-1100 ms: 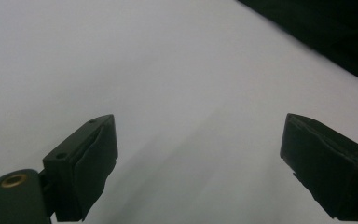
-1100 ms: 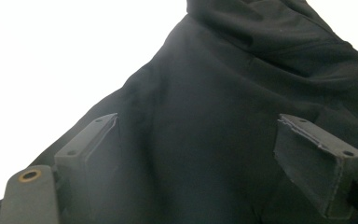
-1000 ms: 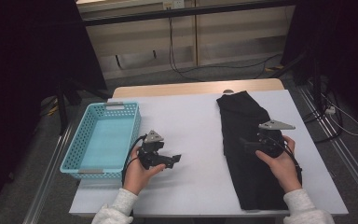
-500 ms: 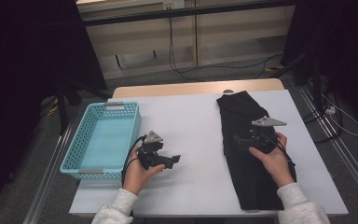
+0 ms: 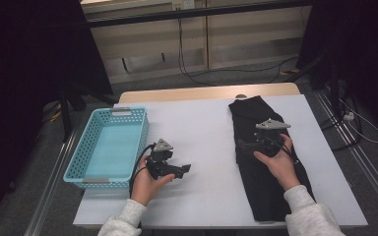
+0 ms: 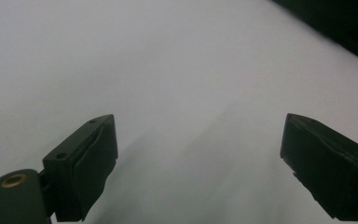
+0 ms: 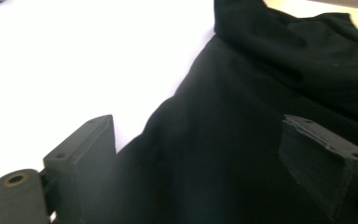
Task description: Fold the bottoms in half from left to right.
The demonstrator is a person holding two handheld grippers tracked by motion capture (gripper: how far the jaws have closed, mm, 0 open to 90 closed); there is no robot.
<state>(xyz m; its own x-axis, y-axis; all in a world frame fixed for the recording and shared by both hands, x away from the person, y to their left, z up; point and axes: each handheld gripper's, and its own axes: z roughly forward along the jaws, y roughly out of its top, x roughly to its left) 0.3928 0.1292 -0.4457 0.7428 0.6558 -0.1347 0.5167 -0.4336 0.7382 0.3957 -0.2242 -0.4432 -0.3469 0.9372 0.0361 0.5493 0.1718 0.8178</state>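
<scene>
Both claws stand with their jaws apart and grip nothing. From the high view, the right claw (image 5: 243, 145) hangs over the black cloth (image 5: 270, 191), which lies in a long strip down the right side of the white table (image 5: 202, 128), its far end bunched near the table's back edge. The left claw (image 5: 184, 169) sits low over bare table just beside the blue basket (image 5: 86, 147), which holds nothing that can be seen through its open top. The person's sleeves are cut off by the bottom edge, and the black claws are hard to pick out against the dark cloth.

From the left gripper view, the left claw (image 6: 200, 163) has its two jaws spread wide over plain white table, with a dark band in the top right corner that is too blurred to name.

From the right gripper view, the right claw (image 7: 200, 158) is spread wide just above the cloth (image 7: 261, 116), near its left edge; whether a jaw touches the fabric cannot be told. Rumpled folds lie farther off.
</scene>
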